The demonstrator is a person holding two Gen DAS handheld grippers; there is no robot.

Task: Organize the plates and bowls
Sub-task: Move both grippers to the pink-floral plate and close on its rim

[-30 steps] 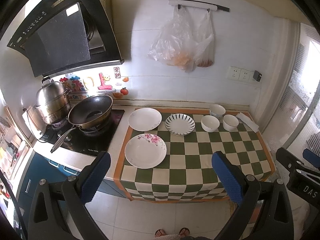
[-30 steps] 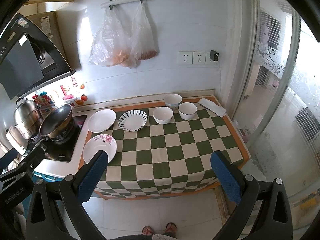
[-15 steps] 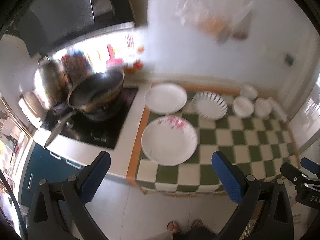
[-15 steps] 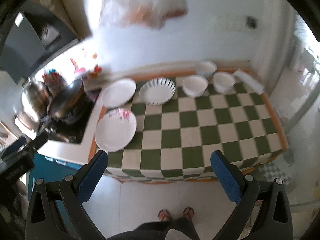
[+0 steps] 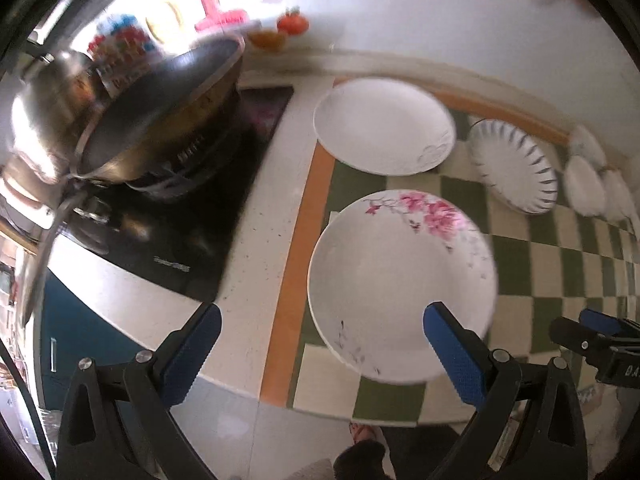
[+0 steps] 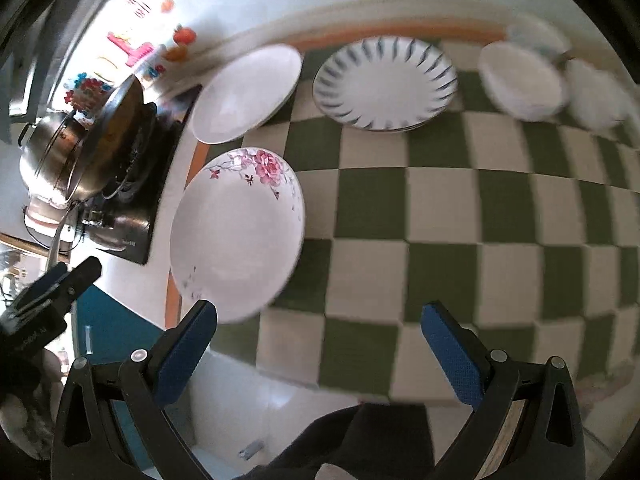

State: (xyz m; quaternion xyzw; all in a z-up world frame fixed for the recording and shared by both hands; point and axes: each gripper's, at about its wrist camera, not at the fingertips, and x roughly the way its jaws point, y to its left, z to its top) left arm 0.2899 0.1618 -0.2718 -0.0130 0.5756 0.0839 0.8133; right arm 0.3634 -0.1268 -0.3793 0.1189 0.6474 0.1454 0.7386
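Note:
A white plate with pink flowers [image 5: 400,276] [image 6: 240,232] lies near the front left of the green checked cloth [image 6: 440,208]. Behind it sit a plain white plate [image 5: 384,124] [image 6: 246,92] and a plate with a blue-striped rim [image 5: 512,168] [image 6: 384,84]. White bowls [image 6: 520,80] [image 5: 584,188] stand at the back right, blurred. My left gripper [image 5: 324,348] is open just above the flowered plate's near edge, its right finger over the rim. My right gripper [image 6: 320,344] is open over the cloth's front edge, its left finger by the same plate.
A dark wok [image 5: 160,108] [image 6: 116,120] and a steel pot [image 5: 44,120] sit on the black cooktop [image 5: 192,240] to the left. Coloured trinkets [image 5: 220,20] line the back wall. A person's dark clothing [image 6: 360,444] shows below the counter edge.
Both grippers have dropped and closed in on the counter, so the flowered plate now fills the view. Both stay open, and the dishes have not moved.

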